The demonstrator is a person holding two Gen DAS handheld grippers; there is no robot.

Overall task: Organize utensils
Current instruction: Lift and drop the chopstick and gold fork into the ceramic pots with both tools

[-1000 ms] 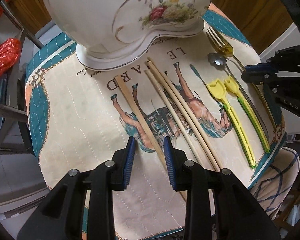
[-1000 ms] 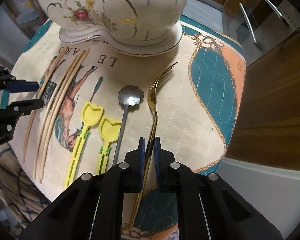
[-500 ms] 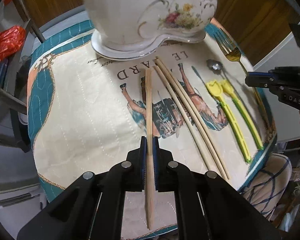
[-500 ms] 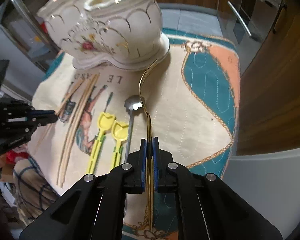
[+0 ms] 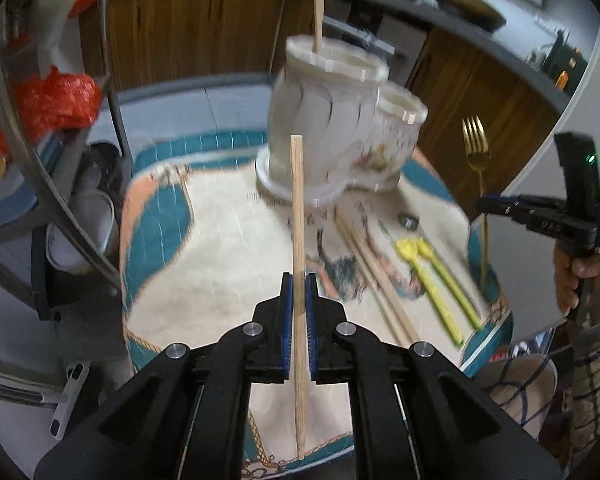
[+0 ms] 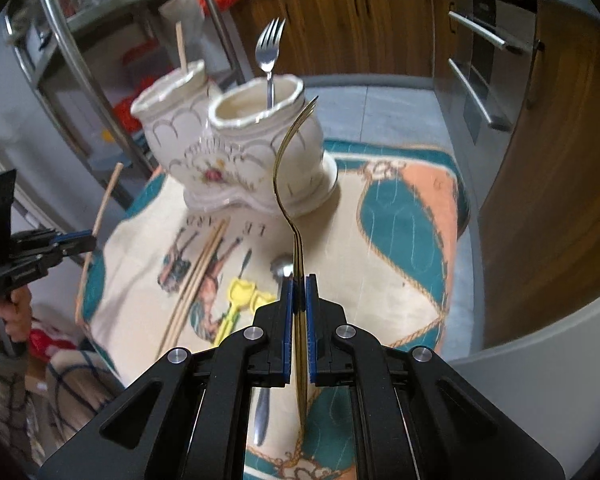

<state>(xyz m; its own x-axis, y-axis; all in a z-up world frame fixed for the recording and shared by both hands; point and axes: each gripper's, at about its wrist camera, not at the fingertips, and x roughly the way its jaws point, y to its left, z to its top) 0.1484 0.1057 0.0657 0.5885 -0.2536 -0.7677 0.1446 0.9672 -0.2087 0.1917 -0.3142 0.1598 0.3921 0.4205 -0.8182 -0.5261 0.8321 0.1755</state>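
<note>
The left gripper (image 5: 299, 293) is squeezed tight on a wooden chopstick (image 5: 297, 216) that points to 12 o'clock. The right gripper (image 6: 299, 296) pinches a gold fork (image 6: 288, 184), its tines up toward the white holder (image 6: 236, 160).

A home kitchen. Dark wood cabinet fronts (image 6: 364, 28) run under a grey worktop (image 5: 480, 20) cluttered with small items too blurred to name. Built-in oven (image 6: 484, 68) with long steel bar handles set into the wood at right. Pale tiled floor (image 6: 380, 108) below. Metal-framed rack (image 5: 72, 184) at the side, loaded with an orange-red plastic bag (image 5: 56, 100) and a steel pot (image 5: 80, 236). Round counter covered by a quilted cloth (image 6: 404, 216) in cream, teal and peach with a horse print. Ornate ceramic utensil holder (image 6: 236, 152) with gilt trim and painted flowers standing on it, cutlery around.
</note>
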